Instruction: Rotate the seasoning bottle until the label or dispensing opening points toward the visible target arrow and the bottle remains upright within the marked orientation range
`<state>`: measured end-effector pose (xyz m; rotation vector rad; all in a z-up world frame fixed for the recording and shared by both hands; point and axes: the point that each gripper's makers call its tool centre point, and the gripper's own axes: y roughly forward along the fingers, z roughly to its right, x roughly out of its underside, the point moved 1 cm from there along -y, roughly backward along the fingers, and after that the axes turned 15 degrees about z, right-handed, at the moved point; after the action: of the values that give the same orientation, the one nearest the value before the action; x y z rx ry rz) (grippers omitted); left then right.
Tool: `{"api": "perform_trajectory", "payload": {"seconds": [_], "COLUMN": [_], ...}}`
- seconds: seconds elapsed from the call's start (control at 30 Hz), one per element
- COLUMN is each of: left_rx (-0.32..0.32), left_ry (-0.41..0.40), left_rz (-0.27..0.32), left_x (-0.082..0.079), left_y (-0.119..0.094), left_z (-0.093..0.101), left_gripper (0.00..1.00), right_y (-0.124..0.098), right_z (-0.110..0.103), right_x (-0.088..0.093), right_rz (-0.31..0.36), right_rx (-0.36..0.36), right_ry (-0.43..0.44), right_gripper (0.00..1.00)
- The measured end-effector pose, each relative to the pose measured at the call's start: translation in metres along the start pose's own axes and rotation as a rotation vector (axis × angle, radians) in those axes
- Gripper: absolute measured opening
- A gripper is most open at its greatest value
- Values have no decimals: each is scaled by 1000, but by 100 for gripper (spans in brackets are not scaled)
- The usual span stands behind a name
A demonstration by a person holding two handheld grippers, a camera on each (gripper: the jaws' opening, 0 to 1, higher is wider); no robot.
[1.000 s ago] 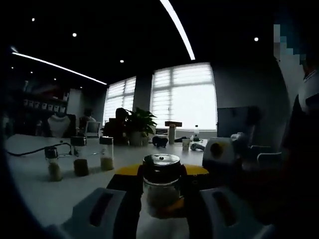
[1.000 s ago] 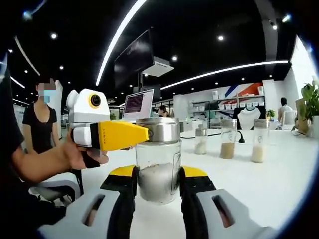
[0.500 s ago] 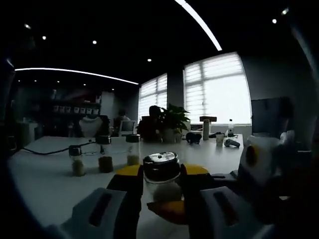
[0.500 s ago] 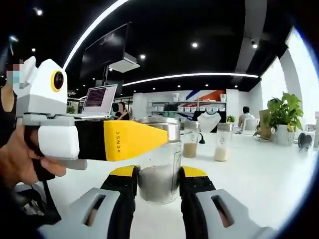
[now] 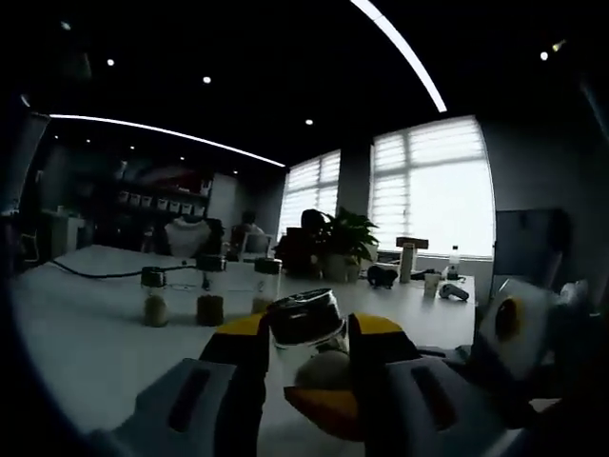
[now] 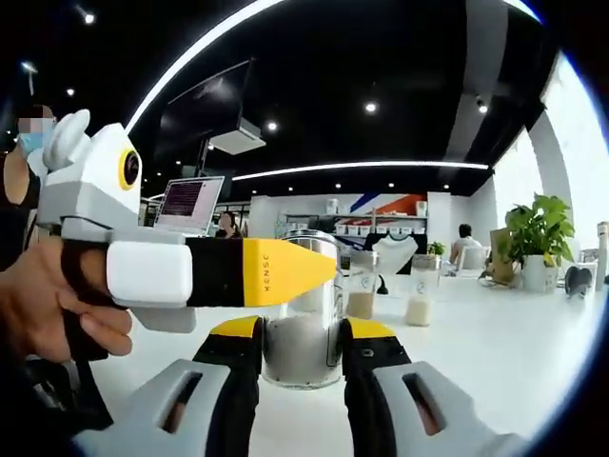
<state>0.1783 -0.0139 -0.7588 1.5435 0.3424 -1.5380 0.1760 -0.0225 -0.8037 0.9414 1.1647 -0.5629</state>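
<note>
Glass bottle: the seasoning bottle (image 6: 303, 319) has a clear glass body, pale powder in its lower half and a steel cap; it stands upright on the white surface (image 6: 495, 352) at the centre of the right gripper view.
Right tongs: the right tongs (image 6: 301, 345) pinch the bottle's lower body, one yellow-and-black jaw at its 9 o'clock side and the other at its 3 o'clock side, both touching the glass.
Left tongs: the left tongs (image 5: 309, 343) close on the bottle's cap (image 5: 306, 317), one jaw on each side; in the right gripper view they come in from 9 o'clock (image 6: 285, 272), the yellow tip lying across the cap.
Hand: a hand (image 6: 52, 305) grips the white body of the left tongs at the 9 o'clock edge of the right gripper view.
Bottle from above: in the left gripper view the cap appears tilted in the frame, with the pale contents (image 5: 322, 369) just below it.
Other jars: three small jars (image 5: 209, 296) with dark caps stand in a row on the surface at about 10 o'clock from the bottle, well apart from it; two of them (image 6: 420, 290) appear at 2 o'clock in the right gripper view.
Background: a potted plant (image 5: 346, 240) stands before bright windows (image 5: 433, 190); a laptop (image 6: 186, 201) sits at 10 o'clock in the right gripper view.
Arrow or label: I cannot tell.
</note>
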Motion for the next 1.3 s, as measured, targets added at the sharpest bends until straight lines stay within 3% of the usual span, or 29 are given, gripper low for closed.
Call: {"api": "perform_trajectory", "payload": {"seconds": [0.03,0.33,0.4,0.57,0.6,0.67,0.8,0.93,1.03,1.07,1.1,1.13,1.3], "left_rx": [-5,-22,-22,-37,-57,-69,-66,2,49,80,78,113,171], "left_ry": [-55,-111,-157,-228,-257,-258,-235,-119,-139,-167,-138,-151,-159], "left_rz": [17,10,21,41,48,41,45,78,84,97,80,67,69], "left_x": [-3,-3,-4,-7,-5,-3,-4,-15,-20,-24,-22,-22,-22], "left_y": [0,0,1,2,2,2,-1,-2,-5,-6,-7,-9,-14], "left_z": [-1,-1,0,-2,-5,-7,-8,-5,-6,-4,-9,-5,-5], "left_gripper": [33,33,33,34,34,35,34,33,32,31,31,31,31], "right_y": [0,-2,-3,-3,-3,-3,-1,2,4,5,5,4,4], "right_z": [0,0,2,-1,-2,-5,-7,-15,-18,-21,-22,-22,-26], "right_x": [-1,-7,-12,-15,-16,-15,-14,-20,-23,-22,-23,-21,-18], "right_rz": [10,23,35,48,47,51,54,71,82,81,84,72,58], "right_rx": [-6,6,10,10,12,0,-22,-82,-131,-168,-185,-190,-230], "right_ry": [-9,-201,-294,-337,-390,-400,-331,-183,-111,-27,16,41,65], "right_gripper": [31,31,31,31,31,31,32,32,31,31,31,31,31]}}
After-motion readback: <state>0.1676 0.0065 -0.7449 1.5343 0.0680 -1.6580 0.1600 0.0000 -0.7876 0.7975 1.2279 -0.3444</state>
